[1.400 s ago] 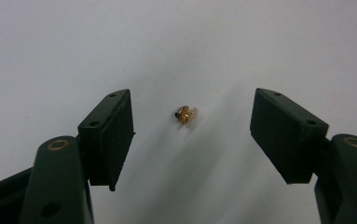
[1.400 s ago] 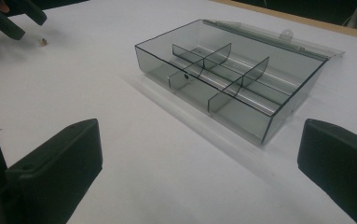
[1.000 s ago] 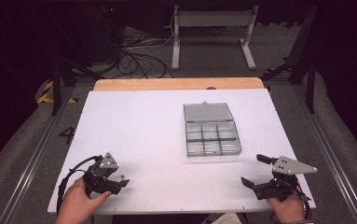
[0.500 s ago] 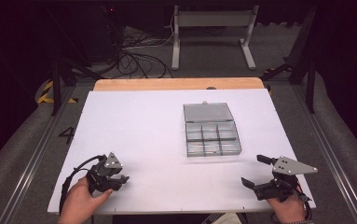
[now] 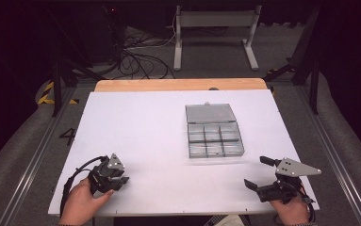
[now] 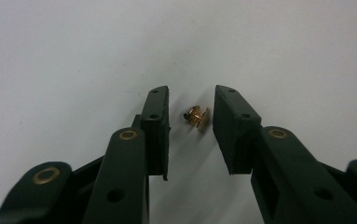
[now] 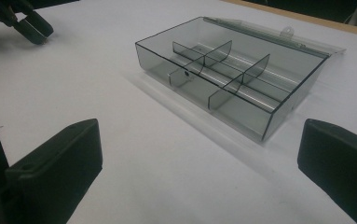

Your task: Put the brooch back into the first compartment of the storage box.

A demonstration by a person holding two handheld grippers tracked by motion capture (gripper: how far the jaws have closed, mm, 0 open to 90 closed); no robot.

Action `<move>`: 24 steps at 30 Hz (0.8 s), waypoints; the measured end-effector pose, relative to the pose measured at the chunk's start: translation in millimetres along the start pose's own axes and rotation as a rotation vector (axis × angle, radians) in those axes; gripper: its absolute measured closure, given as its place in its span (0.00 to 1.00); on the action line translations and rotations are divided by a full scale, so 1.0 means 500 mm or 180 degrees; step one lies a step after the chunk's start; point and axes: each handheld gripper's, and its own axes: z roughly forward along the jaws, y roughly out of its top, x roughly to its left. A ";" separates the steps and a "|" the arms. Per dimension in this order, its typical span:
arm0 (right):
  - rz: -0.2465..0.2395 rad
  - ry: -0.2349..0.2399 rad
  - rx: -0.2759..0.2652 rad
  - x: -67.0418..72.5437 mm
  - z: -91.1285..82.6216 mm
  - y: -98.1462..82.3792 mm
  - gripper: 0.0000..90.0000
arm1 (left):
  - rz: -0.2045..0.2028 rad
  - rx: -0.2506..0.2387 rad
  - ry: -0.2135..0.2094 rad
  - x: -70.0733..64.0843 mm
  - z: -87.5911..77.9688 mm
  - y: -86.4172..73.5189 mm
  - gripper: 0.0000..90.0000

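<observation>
The left gripper [image 6: 191,126] sits at about 7 o'clock on the white counter [image 5: 145,122], jaws partly open and straddling a small brass fastener [image 6: 196,117] that lies on the surface between them, touched by neither. The right gripper [image 5: 258,172], at about 5 o'clock, is spread wide and holds nothing. Beyond it, toward 1 o'clock from centre, rests a clear compartment box [image 5: 214,140] with its lid [image 5: 209,113] folded back flat.
</observation>
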 end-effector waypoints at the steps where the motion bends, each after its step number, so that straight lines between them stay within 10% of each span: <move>1: -0.0001 0.0000 0.0000 0.000 0.000 0.000 0.01 | 0.0013 0.0001 0.0005 0.000 0.000 0.000 0.75; 24: -0.0003 0.0010 -0.0011 0.001 0.001 0.000 0.01 | -0.0027 0.0007 -0.0150 0.007 0.003 0.003 0.86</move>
